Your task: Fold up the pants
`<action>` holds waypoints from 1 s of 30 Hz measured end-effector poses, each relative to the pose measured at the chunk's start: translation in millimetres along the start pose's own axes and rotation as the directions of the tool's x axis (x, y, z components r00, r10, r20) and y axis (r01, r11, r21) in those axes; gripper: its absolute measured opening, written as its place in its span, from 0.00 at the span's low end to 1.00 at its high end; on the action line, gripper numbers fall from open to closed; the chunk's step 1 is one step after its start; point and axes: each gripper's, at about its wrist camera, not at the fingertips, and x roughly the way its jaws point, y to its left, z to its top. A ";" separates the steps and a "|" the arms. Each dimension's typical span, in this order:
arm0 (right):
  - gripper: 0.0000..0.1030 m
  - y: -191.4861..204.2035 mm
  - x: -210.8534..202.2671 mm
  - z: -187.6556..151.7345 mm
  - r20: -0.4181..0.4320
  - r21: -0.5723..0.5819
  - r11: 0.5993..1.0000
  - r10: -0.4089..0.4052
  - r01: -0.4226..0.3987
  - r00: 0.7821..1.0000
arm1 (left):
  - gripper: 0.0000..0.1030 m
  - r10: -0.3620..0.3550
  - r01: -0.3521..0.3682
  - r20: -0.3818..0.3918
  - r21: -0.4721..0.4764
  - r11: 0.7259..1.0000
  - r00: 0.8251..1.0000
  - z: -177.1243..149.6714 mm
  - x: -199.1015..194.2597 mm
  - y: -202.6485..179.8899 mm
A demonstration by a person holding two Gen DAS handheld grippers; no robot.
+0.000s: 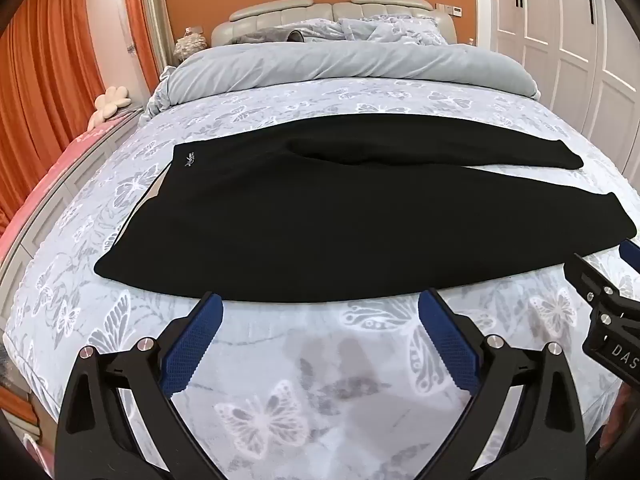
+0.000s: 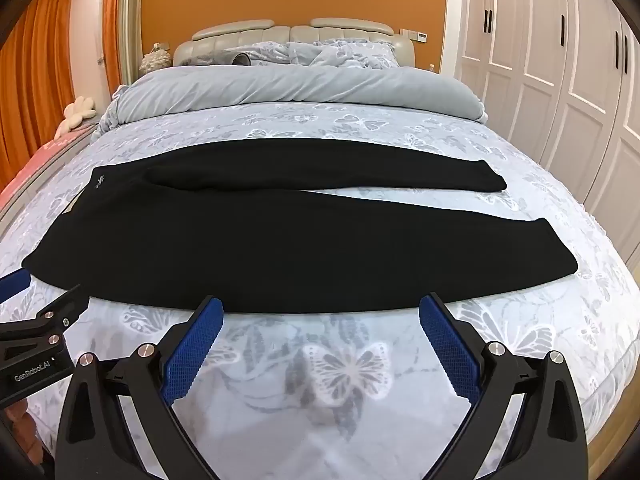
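— Left view first: what's nearest you?
— Your left gripper [image 1: 320, 300], jaws spread wide and gripping nothing, just short of the black pants [image 1: 320, 232] lying flat across the butterfly bedspread [image 1: 280, 380]. Waistband at 9 o'clock, cuffs at 3.
— And the right view?
— Your right gripper [image 2: 322, 306], likewise released, near the same hem. Judging by the drape, it's soft, light, limp cloth; pinch the near edge towards waistband and cuff.

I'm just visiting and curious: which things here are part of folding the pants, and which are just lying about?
Part of the job: black pants, left gripper, right gripper, bed.

Just lying about: grey duvet, pillows, flower cushion.
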 end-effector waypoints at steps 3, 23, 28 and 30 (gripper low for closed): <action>0.94 0.2 -0.3 0.0 0.000 -0.001 1.000 -0.001 0.001 1.000 | 0.94 -0.006 0.006 0.006 -0.002 1.000 1.000 0.2 -0.3 -0.2; 0.94 1.3 -0.7 -0.2 -0.005 0.000 1.000 0.004 -0.004 1.000 | 0.94 -0.008 0.008 -0.001 -0.006 1.000 1.000 -0.8 0.8 1.5; 0.94 1.1 -0.3 -0.6 -0.007 0.000 1.000 0.004 -0.004 1.000 | 0.94 -0.009 0.009 0.000 -0.009 1.000 1.000 -1.4 1.4 1.7; 0.94 1.7 -0.5 -0.7 -0.007 -0.002 1.000 0.001 -0.001 1.000 | 0.94 -0.008 0.008 0.000 -0.010 1.000 1.000 -1.5 1.4 2.2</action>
